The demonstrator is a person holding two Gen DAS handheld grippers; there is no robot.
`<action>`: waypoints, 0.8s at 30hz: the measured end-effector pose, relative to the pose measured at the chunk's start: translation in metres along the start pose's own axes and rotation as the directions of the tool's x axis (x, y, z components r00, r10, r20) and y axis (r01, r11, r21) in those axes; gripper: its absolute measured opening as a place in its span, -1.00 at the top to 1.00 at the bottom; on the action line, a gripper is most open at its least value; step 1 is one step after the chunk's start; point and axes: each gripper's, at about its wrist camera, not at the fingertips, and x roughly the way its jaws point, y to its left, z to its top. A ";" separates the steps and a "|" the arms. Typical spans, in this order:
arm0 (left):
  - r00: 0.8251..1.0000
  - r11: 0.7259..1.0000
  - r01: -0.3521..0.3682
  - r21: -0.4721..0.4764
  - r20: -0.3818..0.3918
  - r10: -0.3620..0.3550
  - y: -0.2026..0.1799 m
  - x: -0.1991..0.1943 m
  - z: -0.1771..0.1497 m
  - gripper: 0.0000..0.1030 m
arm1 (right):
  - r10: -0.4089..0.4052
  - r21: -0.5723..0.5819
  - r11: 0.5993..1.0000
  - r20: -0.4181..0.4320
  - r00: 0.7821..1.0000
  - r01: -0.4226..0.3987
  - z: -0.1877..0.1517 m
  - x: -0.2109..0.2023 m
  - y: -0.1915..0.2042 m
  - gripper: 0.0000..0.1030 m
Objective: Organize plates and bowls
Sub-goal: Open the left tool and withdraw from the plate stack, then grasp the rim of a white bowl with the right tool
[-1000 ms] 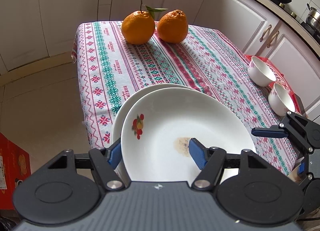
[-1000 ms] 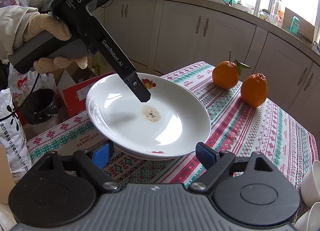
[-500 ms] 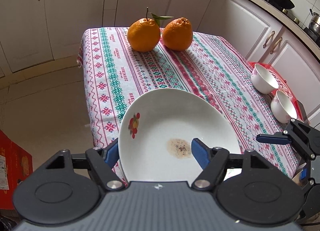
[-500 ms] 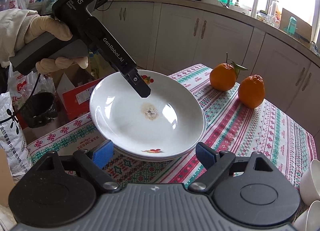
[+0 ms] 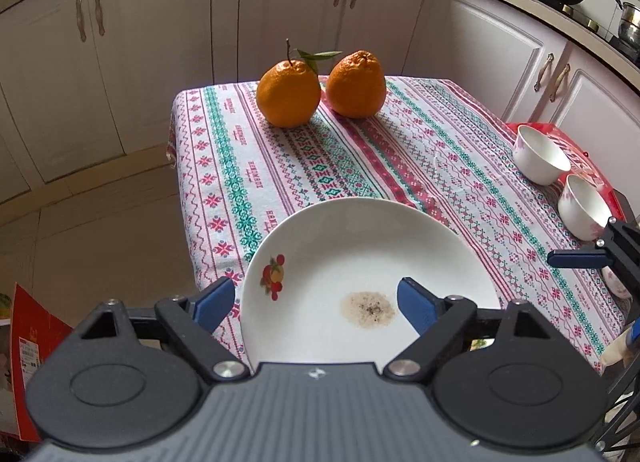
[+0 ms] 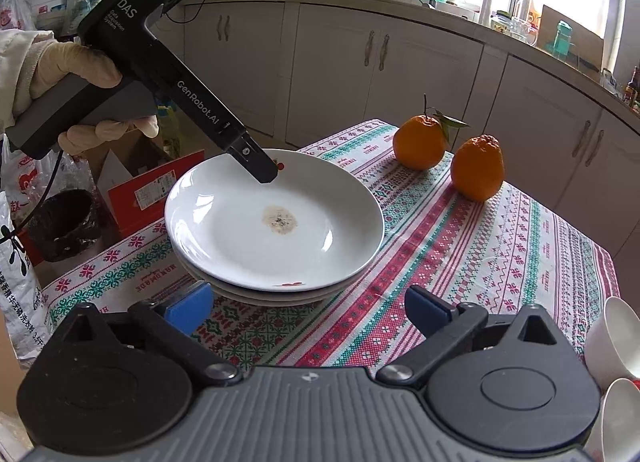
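A white plate (image 5: 360,262) with a fruit print and a brown stain lies on top of a stack of plates (image 6: 272,290) at the near corner of the patterned table. My left gripper (image 5: 316,304) is open, its blue fingers astride the top plate's near rim; one finger tip (image 6: 262,170) hovers over the plate in the right wrist view. My right gripper (image 6: 308,308) is open and empty, just short of the stack. Two white bowls (image 5: 540,158) (image 5: 584,210) stand at the table's right edge.
Two oranges (image 5: 288,96) (image 5: 356,84) sit at the far end of the tablecloth (image 5: 400,150). White cabinets surround the table. A red box (image 6: 156,190) and a black bin (image 6: 64,222) stand on the floor beyond the stack.
The top plate has come down level onto the stack, where it was tilted and held up a second ago. My left gripper has risen and drawn back slightly. The right gripper stayed put.
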 end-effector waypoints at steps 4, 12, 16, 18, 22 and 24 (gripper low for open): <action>0.998 0.999 -0.022 0.048 0.055 0.019 -0.021 -0.009 -0.001 -0.75 | -0.038 0.013 0.999 0.005 0.999 0.038 -0.003 -0.011 -0.007 -1.00; 0.984 0.991 -0.030 0.132 0.180 0.006 -0.090 -0.020 -0.022 -0.83 | -0.142 0.091 0.986 0.006 0.990 0.141 -0.029 -0.050 -0.039 -1.00; 0.973 0.988 0.011 0.156 0.225 -0.047 -0.133 -0.019 -0.038 -0.84 | -0.204 0.148 0.968 0.008 0.979 0.201 -0.047 -0.077 -0.060 -1.00; 0.969 0.986 0.033 0.162 0.236 -0.071 -0.153 -0.017 -0.045 -0.84 | -0.223 0.179 0.959 0.008 0.975 0.218 -0.058 -0.091 -0.071 -1.00; 0.960 0.975 0.086 0.207 0.243 -0.136 -0.197 -0.008 -0.055 -0.84 | -0.268 0.213 0.941 -0.012 0.963 0.265 -0.080 -0.114 -0.090 -1.00; 0.955 0.967 0.119 0.227 0.240 -0.174 -0.219 -0.002 -0.060 -0.84 | -0.293 0.215 0.932 -0.029 0.956 0.292 -0.092 -0.123 -0.098 -1.00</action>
